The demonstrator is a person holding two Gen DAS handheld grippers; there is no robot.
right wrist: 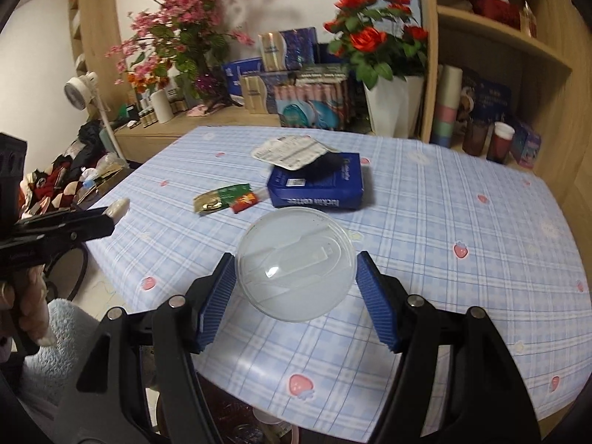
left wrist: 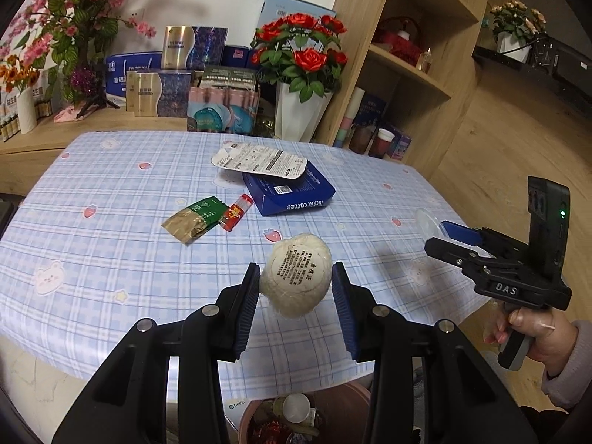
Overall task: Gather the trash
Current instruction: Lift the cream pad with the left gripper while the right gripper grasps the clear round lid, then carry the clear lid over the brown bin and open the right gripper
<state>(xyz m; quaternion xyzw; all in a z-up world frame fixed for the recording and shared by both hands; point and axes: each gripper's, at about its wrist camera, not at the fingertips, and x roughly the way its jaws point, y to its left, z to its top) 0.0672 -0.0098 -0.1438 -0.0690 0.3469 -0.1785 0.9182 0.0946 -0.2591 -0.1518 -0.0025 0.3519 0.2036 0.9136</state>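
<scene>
My left gripper [left wrist: 295, 288] is shut on a white crumpled wrapper ball [left wrist: 296, 277] with printed text, held over the table's near edge above a pink trash bin [left wrist: 355, 394]. My right gripper [right wrist: 296, 281] is shut on a clear round plastic lid [right wrist: 296, 264], held above the table [right wrist: 444, 222]. The right gripper also shows in the left wrist view [left wrist: 449, 235], and the left one at the left of the right wrist view [right wrist: 111, 209]. On the table lie a green-gold sachet [left wrist: 194, 218], a red tube [left wrist: 236, 211], a blue coffee box [left wrist: 292, 192] and a white blister pack [left wrist: 259, 159].
The checked tablecloth has strawberry prints. Behind the table stand a wooden sideboard [left wrist: 92, 129] with boxes and flower vases, a white vase of red roses [left wrist: 299, 111] and a wooden shelf [left wrist: 407, 74] with cups. A pile of clutter [right wrist: 66, 177] lies on the floor at left.
</scene>
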